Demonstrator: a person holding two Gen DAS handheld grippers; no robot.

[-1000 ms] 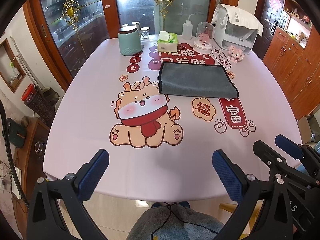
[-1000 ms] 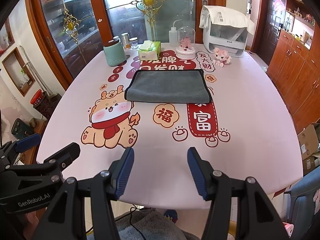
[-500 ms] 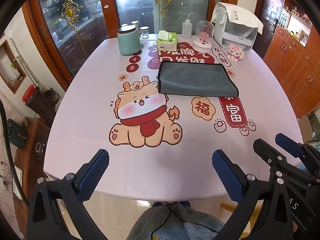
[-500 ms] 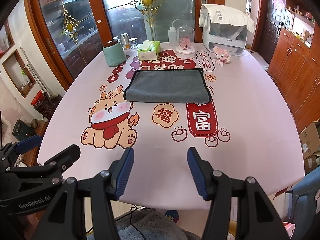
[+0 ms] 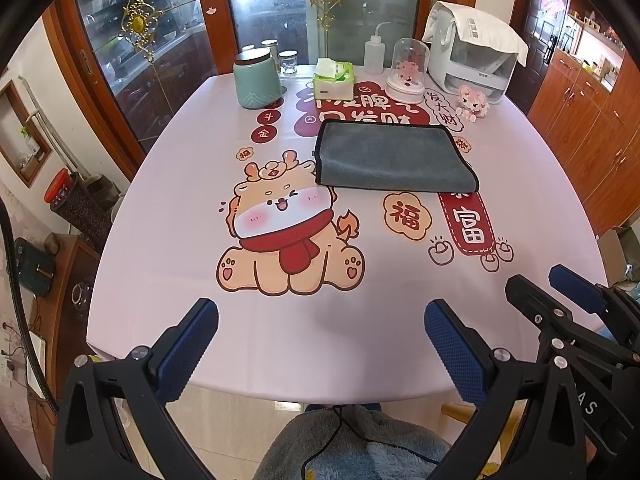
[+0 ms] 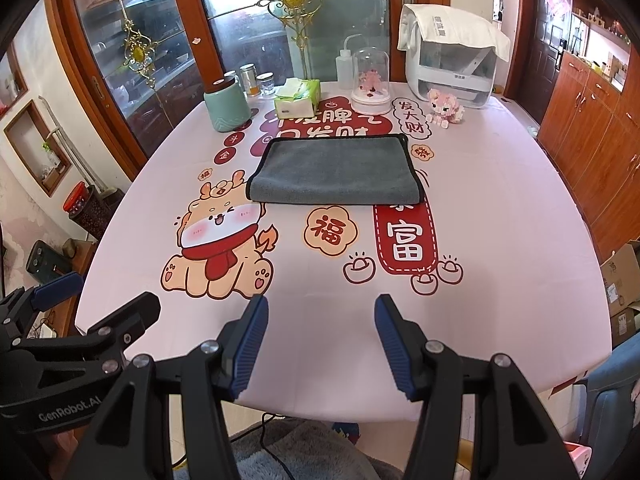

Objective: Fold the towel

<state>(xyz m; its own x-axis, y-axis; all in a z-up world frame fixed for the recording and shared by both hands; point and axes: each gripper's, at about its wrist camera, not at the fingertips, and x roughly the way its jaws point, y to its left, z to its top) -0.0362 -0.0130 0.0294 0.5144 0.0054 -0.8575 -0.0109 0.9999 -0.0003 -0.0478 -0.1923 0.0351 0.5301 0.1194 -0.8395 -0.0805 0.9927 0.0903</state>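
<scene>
A grey towel with a dark hem lies flat, folded into a rectangle, on the far middle of the pink printed tablecloth; it also shows in the right wrist view. My left gripper is open and empty, held over the table's near edge, well short of the towel. My right gripper is open and empty, also at the near edge. Each gripper shows at the side of the other's view.
Along the far edge stand a teal jar, a tissue pack, a squeeze bottle, a glass dome, a pink toy and a white appliance. Wooden cabinets stand to the right.
Both grippers have stayed open and almost still. The towel has not moved.
</scene>
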